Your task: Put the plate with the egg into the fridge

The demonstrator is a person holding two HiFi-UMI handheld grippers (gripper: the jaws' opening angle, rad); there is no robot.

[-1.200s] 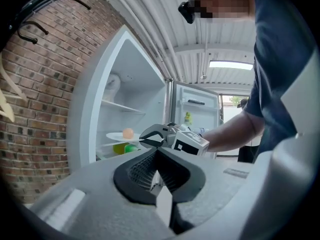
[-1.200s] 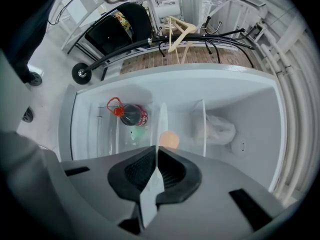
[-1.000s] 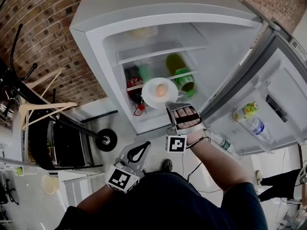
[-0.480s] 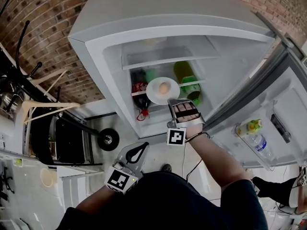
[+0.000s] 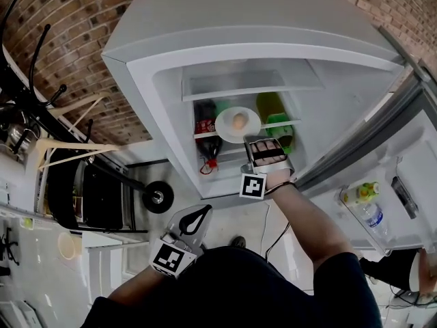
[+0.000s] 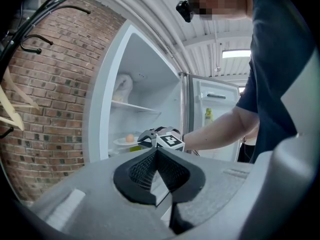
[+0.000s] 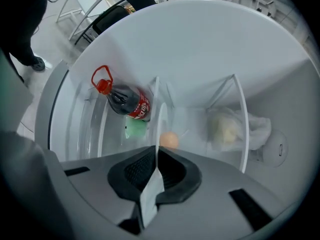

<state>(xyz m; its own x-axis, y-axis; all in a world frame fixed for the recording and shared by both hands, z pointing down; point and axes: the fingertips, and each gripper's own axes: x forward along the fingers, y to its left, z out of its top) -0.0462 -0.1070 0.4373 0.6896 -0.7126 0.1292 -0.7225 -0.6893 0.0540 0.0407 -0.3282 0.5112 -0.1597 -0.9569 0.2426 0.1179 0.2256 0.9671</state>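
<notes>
A white plate (image 5: 229, 123) carrying a brown egg (image 5: 239, 121) is held level inside the open fridge (image 5: 136, 53), at the height of its middle shelf. My right gripper (image 5: 250, 141) is shut on the plate's near rim. In the right gripper view the plate (image 7: 161, 126) shows edge-on between the jaws, and the egg (image 7: 169, 139) sits just beyond them. My left gripper (image 5: 199, 216) hangs low by the person's waist, shut and holding nothing. The left gripper view shows the plate (image 6: 120, 141) and the right gripper (image 6: 150, 138) from the side.
A cola bottle (image 5: 206, 126) and a green bottle (image 5: 275, 109) lie on the shelf beside the plate. A pale bag (image 7: 232, 129) rests on the shelf above. The fridge door (image 5: 410, 149) stands open at right with bottles (image 5: 367, 210) in it. A coat rack (image 5: 41, 115) stands by the brick wall.
My right gripper has carried the plate with the egg a little further into the fridge, toward the middle shelf. The left gripper has stayed where it was.
</notes>
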